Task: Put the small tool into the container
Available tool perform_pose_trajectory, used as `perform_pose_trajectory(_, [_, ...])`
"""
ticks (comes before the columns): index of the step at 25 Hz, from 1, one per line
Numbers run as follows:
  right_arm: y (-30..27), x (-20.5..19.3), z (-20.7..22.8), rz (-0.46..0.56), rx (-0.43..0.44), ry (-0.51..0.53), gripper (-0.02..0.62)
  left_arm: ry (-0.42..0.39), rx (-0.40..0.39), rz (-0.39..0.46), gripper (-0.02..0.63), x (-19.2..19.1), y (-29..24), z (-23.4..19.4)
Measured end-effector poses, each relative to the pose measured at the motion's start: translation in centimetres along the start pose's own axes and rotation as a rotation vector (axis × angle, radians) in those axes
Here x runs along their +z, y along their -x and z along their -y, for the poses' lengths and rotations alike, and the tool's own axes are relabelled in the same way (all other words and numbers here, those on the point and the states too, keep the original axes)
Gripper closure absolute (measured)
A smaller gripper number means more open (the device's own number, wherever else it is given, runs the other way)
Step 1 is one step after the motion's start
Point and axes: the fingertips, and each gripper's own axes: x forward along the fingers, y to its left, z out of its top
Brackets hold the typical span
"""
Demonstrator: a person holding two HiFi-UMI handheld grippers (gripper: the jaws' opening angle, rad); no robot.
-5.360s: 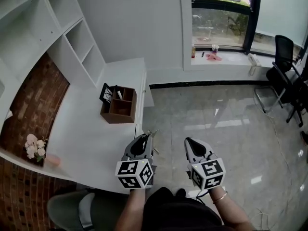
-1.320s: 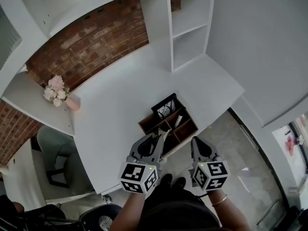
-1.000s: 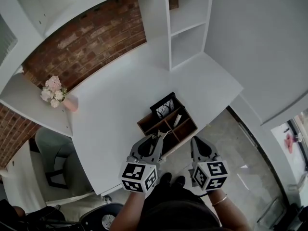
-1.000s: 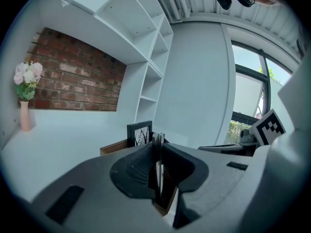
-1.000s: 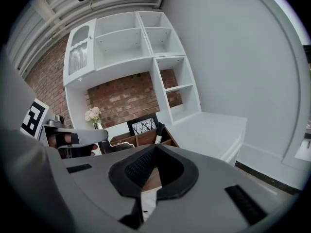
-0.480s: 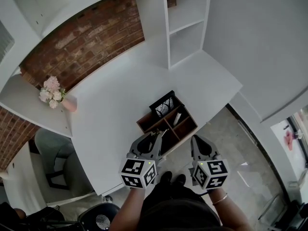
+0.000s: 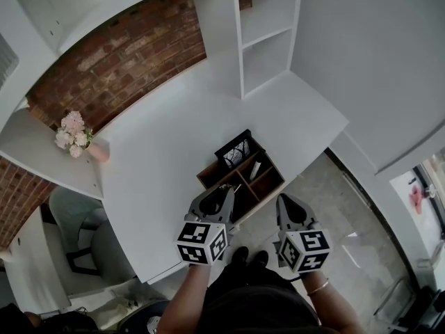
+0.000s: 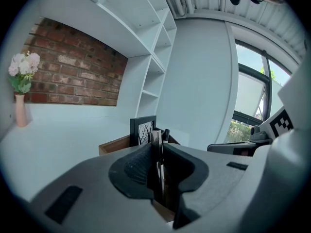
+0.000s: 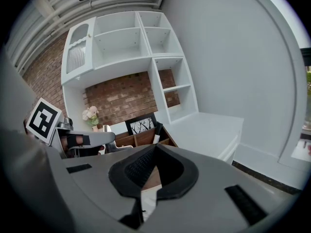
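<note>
A wooden container (image 7: pixel 242 175) with several compartments stands near the front edge of the white desk (image 7: pixel 160 152); a black picture frame (image 7: pixel 235 149) leans at its back. My left gripper (image 7: pixel 227 191) hovers at the container's near left corner, shut on the small tool (image 8: pixel 156 139), a thin metal piece that pokes up between the jaws. In the left gripper view the container (image 8: pixel 116 142) lies just ahead of the left gripper (image 8: pixel 158 148). My right gripper (image 7: pixel 281 201) hangs off the desk edge, beside the container, shut with nothing in it. The right gripper view has the right gripper (image 9: pixel 154 147) before the container (image 9: pixel 138 138).
A pink vase of flowers (image 7: pixel 75 133) stands at the desk's far left. White shelving (image 7: pixel 268 37) rises behind the desk against a brick wall (image 7: pixel 118 58). A grey chair (image 7: pixel 78 221) sits lower left. Tiled floor (image 7: pixel 348 214) lies to the right.
The person has turned from the room to face the desk. Over the last second the left gripper has crept a little forward to the container, still shut on the tool; the right has barely moved.
</note>
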Motion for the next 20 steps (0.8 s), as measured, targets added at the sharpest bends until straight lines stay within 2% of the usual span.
perform_pose_trajectory(20, [0.5, -0.3, -0.2, -0.004, -0.010, 0.006, 0.591, 0.010, 0.041, -0.038, 0.525, -0.8, 0.3, -2.3])
